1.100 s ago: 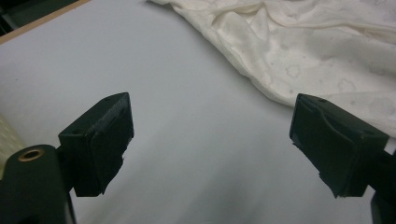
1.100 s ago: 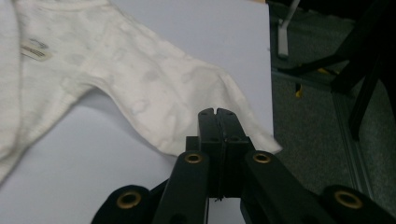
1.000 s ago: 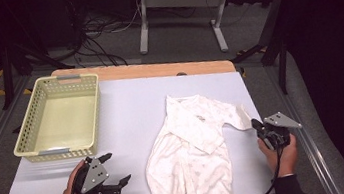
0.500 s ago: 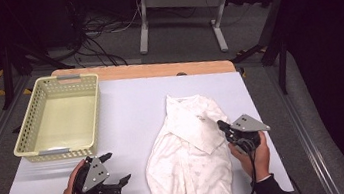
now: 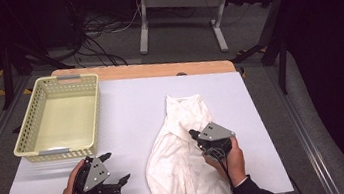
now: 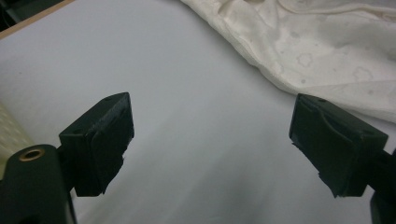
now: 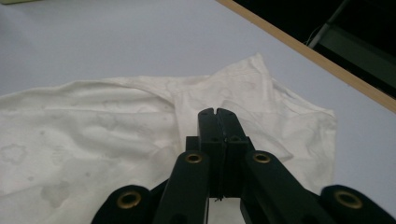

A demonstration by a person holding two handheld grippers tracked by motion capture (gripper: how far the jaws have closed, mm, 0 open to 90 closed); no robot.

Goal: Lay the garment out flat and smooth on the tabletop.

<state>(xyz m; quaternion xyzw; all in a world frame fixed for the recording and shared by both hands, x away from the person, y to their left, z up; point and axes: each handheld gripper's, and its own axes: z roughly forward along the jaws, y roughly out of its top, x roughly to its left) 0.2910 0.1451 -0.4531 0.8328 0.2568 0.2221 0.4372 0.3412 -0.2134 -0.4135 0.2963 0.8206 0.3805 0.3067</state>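
Cloth lies on the near right part of the white table top (image 5: 126, 108): a cream-white baby garment (image 5: 183, 176) with a faint flower print, crumpled, one part folded over its middle. Its near edge hangs over the table's near edge and is cut off there. The right gripper (image 5: 194, 134) is over the garment, held by the right hand (image 5: 228, 157); in the right gripper view its jaws are pressed together, and whether any cloth is caught between them I cannot tell. The left gripper (image 5: 116, 167) rests left of the garment, apart from it, jaws spread wide with nothing between. A pale yellow perforated plastic basket (image 5: 28, 131) stands at the far left. Dark cables and a desk frame (image 5: 179, 15) lie on the floor beyond.
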